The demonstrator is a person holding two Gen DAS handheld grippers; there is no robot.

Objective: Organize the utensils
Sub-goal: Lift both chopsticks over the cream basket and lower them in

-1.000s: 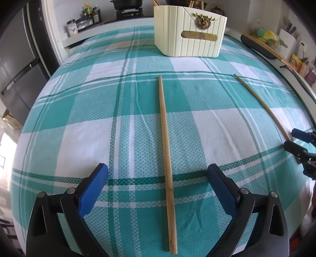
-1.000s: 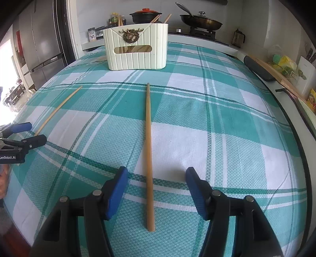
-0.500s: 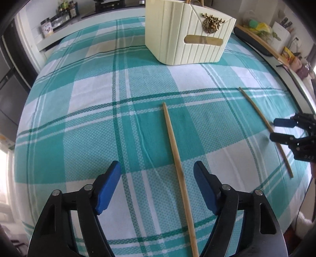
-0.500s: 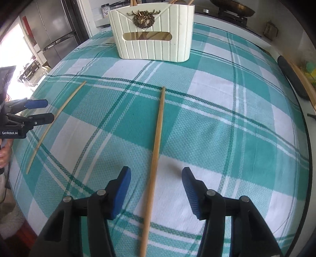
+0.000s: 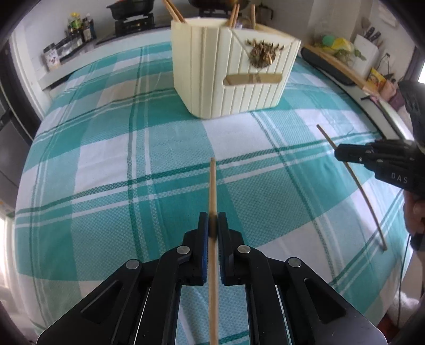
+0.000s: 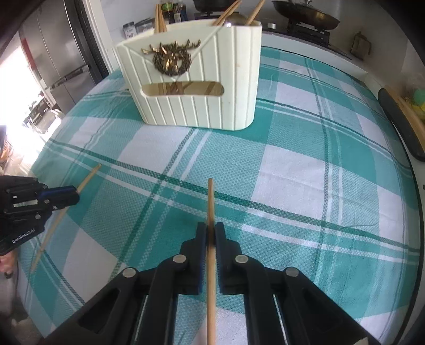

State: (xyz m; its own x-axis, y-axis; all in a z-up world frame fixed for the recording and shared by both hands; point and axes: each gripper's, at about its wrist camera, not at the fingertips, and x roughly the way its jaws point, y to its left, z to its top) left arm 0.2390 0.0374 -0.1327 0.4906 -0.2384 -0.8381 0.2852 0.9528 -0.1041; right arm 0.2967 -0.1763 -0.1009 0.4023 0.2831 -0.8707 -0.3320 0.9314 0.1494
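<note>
The left gripper (image 5: 213,228) was clamped on one chopstick (image 5: 212,185), whose tip pointed toward the holder (image 5: 228,79). The right gripper (image 6: 210,236) was likewise closed on the other chopstick (image 6: 210,201), also aimed at the holder. Both chopsticks were in front of the holder, well short of it, over the checked cloth (image 6: 305,191) covering the table. More chopsticks (image 6: 159,18) stood inside the holder.

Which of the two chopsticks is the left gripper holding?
The centre chopstick, clamped in the left gripper; the right chopstick is in the right gripper.
</note>
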